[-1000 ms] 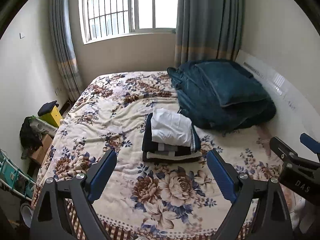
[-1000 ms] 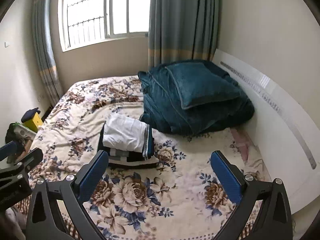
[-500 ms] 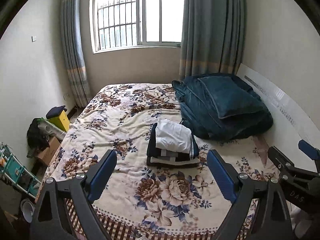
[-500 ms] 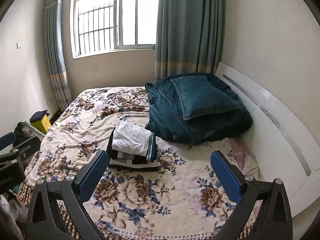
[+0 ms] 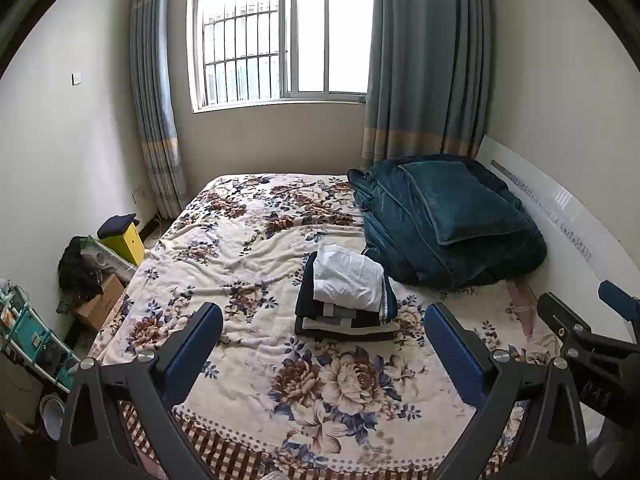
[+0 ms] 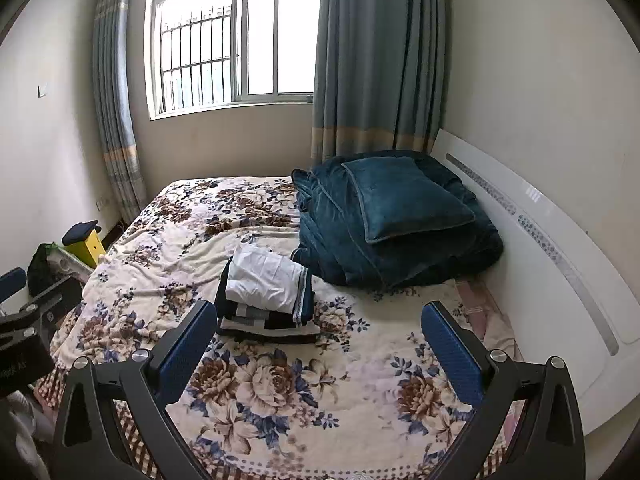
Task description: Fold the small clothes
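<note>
Folded clothes (image 5: 346,298) sat in one stack on the bed, roughly mid-mattress, on the floral blanket (image 5: 248,256). Top layer was a white garment (image 5: 348,282), folded, slightly rumpled. Beneath it: dark navy pieces, one with a patterned edge strip along the right side, and a grey-and-white striped layer at the base. Stack edges roughly aligned; the white piece lay a little askew on top.

Just right of the stack, and behind it, was a teal quilt (image 5: 404,236) folded into a thick heap, with a teal pillow (image 5: 460,200) resting on it. Heap lay against the white headboard (image 5: 560,216) along the right wall. The stack's right edge was near the quilt; contact could not be judged.

Left gripper (image 5: 324,340): jaws wide apart, having just been opening further, nothing between the blue pads (image 5: 196,344). It hung above the near end of the bed, well short of the stack.

Right gripper (image 6: 320,340): jaws likewise spread wide, empty, above the blanket near the foot edge. Each gripper appeared at the border of the other's view, side by side.

Background: barred window (image 5: 280,40) with grey-blue curtains (image 5: 428,60) at the far wall. Floor left of the bed held a yellow box (image 5: 126,242), a cardboard box (image 5: 100,304) and dark clutter.
</note>
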